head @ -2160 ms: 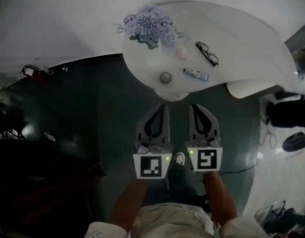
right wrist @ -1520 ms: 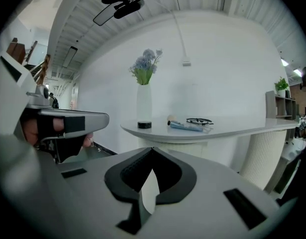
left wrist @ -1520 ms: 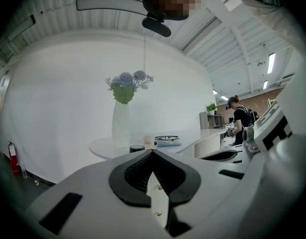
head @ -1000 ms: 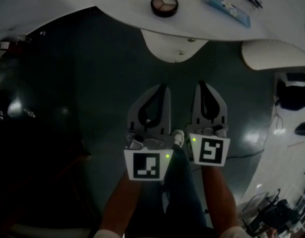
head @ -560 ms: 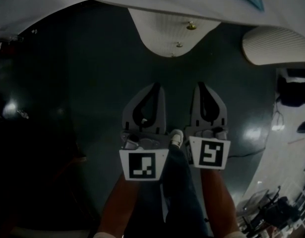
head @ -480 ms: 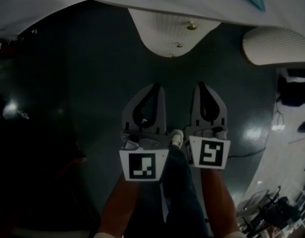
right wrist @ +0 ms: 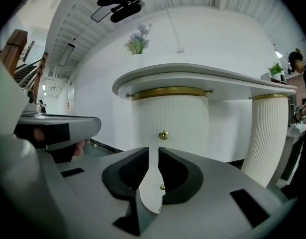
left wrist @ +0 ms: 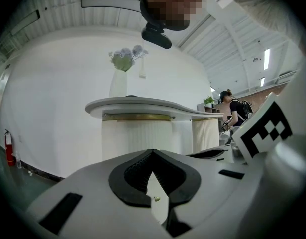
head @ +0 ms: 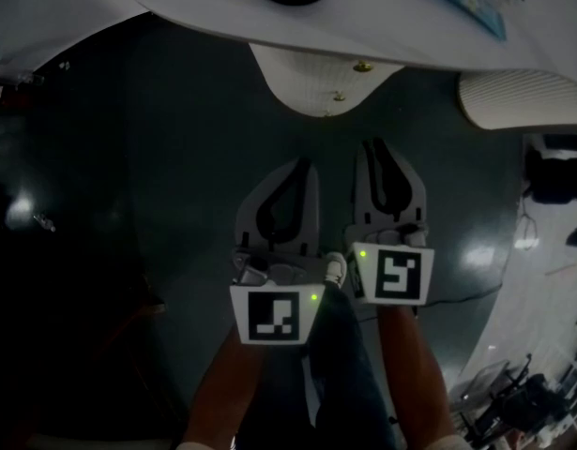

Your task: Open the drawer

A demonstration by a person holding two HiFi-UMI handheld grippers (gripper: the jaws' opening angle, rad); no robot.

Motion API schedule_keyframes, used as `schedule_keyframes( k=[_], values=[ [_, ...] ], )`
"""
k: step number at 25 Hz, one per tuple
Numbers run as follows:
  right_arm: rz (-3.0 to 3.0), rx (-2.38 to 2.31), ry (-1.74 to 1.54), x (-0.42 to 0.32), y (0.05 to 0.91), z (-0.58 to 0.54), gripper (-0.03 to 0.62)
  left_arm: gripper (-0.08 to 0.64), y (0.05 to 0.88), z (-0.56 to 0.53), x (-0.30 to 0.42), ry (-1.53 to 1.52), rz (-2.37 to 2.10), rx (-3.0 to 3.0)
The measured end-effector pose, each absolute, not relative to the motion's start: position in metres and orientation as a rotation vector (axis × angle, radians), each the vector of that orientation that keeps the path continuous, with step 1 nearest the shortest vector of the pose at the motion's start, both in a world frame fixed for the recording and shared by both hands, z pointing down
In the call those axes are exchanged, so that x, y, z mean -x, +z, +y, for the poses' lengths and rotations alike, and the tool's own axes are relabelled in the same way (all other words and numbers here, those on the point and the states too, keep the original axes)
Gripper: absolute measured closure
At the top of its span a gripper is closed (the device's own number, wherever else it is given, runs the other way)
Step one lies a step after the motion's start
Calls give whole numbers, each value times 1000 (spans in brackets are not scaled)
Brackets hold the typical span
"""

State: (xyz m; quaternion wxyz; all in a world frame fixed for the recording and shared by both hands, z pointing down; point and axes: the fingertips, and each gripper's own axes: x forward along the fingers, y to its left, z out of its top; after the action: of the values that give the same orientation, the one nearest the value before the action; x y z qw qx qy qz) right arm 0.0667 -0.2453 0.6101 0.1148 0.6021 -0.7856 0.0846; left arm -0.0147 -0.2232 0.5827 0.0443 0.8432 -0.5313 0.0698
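Drawer (right wrist: 176, 126) shut in ribbed white pedestal (head: 302, 78), contents hidden, brass knob (right wrist: 163, 135) untouched.

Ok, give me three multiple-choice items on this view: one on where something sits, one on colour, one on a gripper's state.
1. On the ribbed pedestal, the knobs sit: A side by side; B one above the other; C at opposite edges.
2. The knobs are: A black; B gold; C white.
3. The right gripper is: A clamped on a knob; B fully shut; C slightly open, empty.
Answers: B, the right gripper view shows them stacked; B, both gleam brassy; C, its jaws have just been opening and a gap shows, with nothing between them.
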Motion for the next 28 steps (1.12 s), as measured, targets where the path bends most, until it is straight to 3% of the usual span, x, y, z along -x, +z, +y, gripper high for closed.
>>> schedule_keyframes(
  k=[13,28],
  values=[
    [-2252,-1764,153,-61,617,-323,451,565,577,-235,29,175,-1657,-2562],
    [-2200,-1826,222,-69,623,-357,448,565,576,-234,41,167,-1695,-2548]
  ],
)
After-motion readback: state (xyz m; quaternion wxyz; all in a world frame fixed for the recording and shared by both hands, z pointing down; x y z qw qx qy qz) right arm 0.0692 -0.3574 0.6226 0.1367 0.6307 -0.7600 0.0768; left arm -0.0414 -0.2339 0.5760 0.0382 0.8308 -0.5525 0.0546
